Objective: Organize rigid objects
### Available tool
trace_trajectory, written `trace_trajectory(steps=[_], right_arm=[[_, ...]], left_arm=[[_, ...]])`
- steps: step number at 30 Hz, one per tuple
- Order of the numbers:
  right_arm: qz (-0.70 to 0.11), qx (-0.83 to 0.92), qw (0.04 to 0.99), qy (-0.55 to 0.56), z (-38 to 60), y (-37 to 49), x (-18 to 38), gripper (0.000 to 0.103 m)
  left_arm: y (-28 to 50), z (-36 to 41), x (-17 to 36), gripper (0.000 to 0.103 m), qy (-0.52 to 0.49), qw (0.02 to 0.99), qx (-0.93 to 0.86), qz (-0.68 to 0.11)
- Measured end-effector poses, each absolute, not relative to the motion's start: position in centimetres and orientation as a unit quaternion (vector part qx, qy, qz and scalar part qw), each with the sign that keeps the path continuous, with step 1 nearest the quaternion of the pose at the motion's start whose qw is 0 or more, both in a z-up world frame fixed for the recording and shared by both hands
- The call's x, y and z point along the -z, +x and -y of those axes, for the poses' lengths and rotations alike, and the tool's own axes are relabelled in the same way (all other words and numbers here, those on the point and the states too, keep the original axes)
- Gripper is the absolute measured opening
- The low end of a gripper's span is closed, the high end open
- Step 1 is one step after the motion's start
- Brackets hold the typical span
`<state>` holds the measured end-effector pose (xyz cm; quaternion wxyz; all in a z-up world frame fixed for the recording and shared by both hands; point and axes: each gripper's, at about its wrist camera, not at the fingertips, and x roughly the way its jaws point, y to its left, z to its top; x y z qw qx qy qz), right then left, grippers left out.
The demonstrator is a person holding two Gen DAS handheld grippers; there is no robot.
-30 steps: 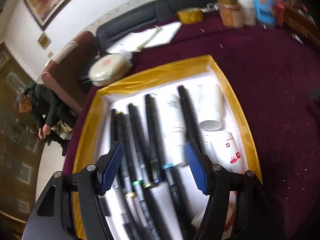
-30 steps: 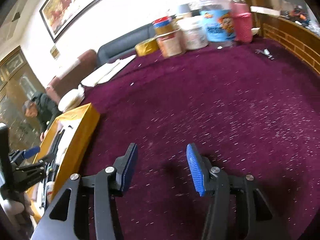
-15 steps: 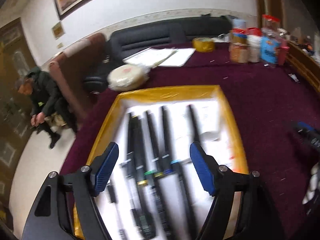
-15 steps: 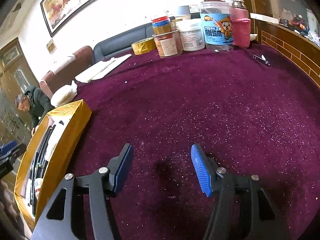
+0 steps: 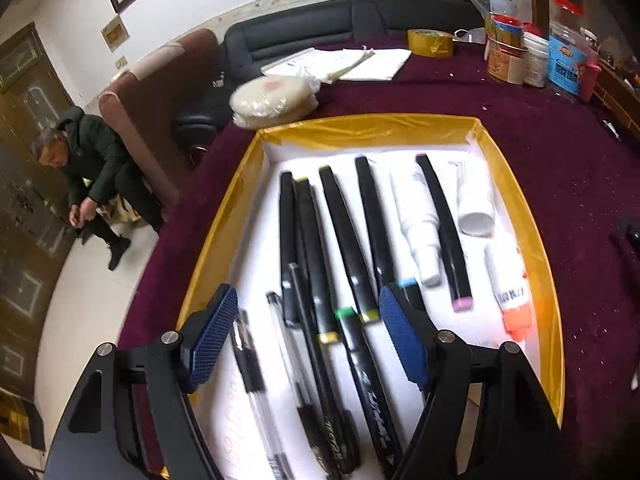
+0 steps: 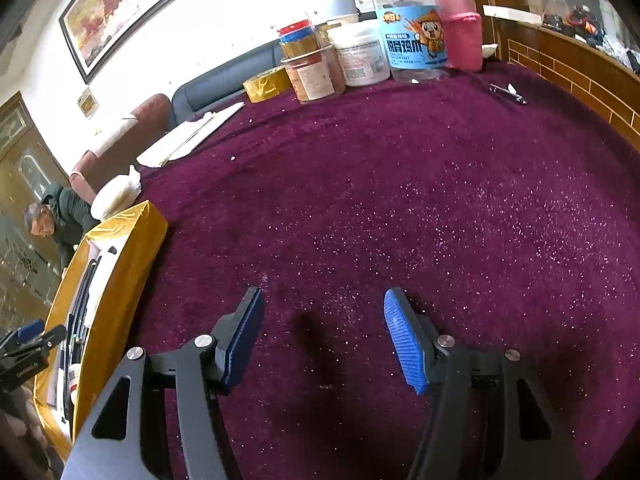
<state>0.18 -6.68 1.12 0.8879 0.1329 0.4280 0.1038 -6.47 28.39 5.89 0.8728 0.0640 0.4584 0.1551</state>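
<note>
A gold-rimmed box (image 5: 372, 130) with a white floor holds several black markers (image 5: 344, 232), clear pens (image 5: 280, 344), white bottles (image 5: 416, 216) and a white tube with an orange cap (image 5: 510, 296). My left gripper (image 5: 306, 334) is open and empty, hovering above the near ends of the markers. My right gripper (image 6: 322, 336) is open and empty above bare purple cloth, right of the box (image 6: 120, 264). The left gripper shows at the far left of the right wrist view (image 6: 28, 344).
Purple cloth (image 6: 440, 200) covers the table. Jars and tubs (image 6: 360, 56), a yellow tape roll (image 6: 266, 84) and papers (image 6: 192, 136) stand at the back. A bagged white stack (image 5: 276, 98) lies behind the box. A small metal item (image 6: 508, 94) lies far right. A person (image 5: 88, 168) sits beyond the table's left edge.
My left gripper has pulled back and risen from the markers, so more of the box shows. My right gripper has barely moved. Both stayed open.
</note>
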Motion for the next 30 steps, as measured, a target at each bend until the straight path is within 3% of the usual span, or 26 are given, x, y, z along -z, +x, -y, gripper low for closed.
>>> trace_trajectory(steps=[10,15,19,22,26,30], right_arm=[[-0.427,-0.105,0.888,0.136,6.7,0.0,-1.1,0.058],[-0.428,-0.110,0.887,0.135,6.6,0.2,-1.1,0.062],[-0.428,-0.113,0.886,0.135,6.5,0.2,-1.1,0.065],[-0.436,-0.109,0.886,0.114,5.9,0.2,-1.2,0.067],[-0.427,-0.161,0.887,0.073,2.3,-2.8,-3.9,0.068],[-0.393,-0.273,0.878,0.019,-3.6,-6.4,-8.1,0.068]], left_arm=[[-3.4,-26.6,-3.8,0.074,0.141,0.849,-0.148,-0.488],[-7.2,-26.4,-8.6,0.074,0.097,0.895,-0.134,-0.414],[-13.2,-26.7,-13.8,0.074,0.046,0.946,-0.123,-0.297],[-17.7,-27.1,-15.9,0.083,0.015,0.966,-0.127,-0.224],[-20.8,-28.4,-16.0,0.083,-0.006,0.970,-0.144,-0.197],[-22.0,-30.6,-14.2,0.083,-0.046,0.961,-0.164,-0.219]])
